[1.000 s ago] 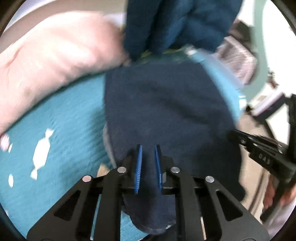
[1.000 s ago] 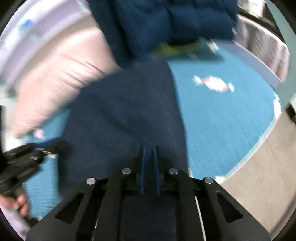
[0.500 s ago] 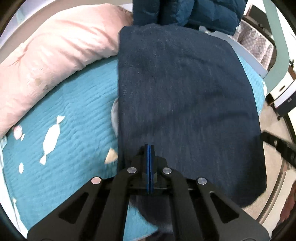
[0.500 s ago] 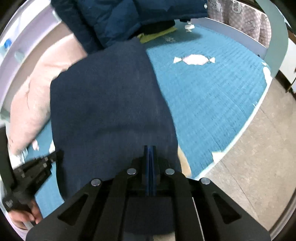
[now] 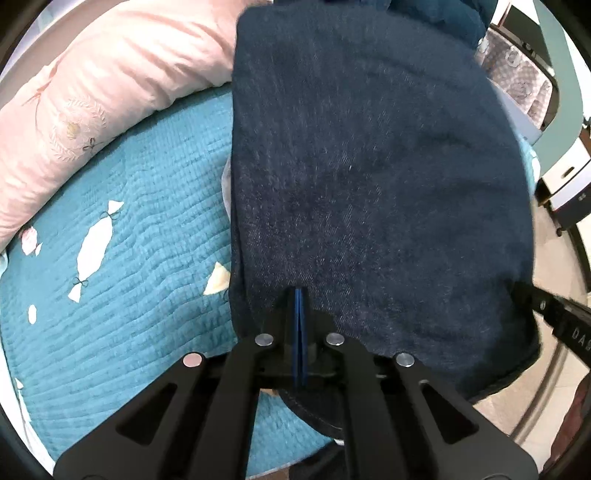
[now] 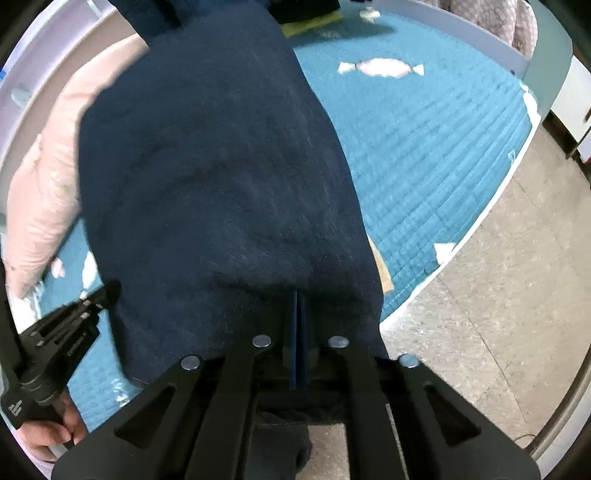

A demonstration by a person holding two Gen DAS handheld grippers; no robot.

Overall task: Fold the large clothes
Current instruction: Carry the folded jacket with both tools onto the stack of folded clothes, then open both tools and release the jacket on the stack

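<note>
A large dark navy denim garment (image 5: 369, 177) is stretched out above the teal quilted bed cover (image 5: 140, 258). My left gripper (image 5: 297, 295) is shut on its near edge at the left corner. My right gripper (image 6: 298, 299) is shut on the near edge at the other corner; the garment (image 6: 221, 166) fills the middle of that view. Each gripper shows in the other's view: the right one (image 5: 554, 321) at the garment's right edge, the left one (image 6: 74, 325) at its left edge with the hand below.
A long pink pillow (image 5: 103, 96) lies along the far left of the bed. More dark blue clothes (image 6: 155, 18) are piled at the head. The bed's near edge (image 6: 480, 218) meets a grey floor (image 6: 498, 314). White furniture (image 5: 569, 184) stands at the right.
The left gripper's fingers closed on the garment edge. Both grippers pulled back and lifted, so the garment spread out flat and taut between them.
</note>
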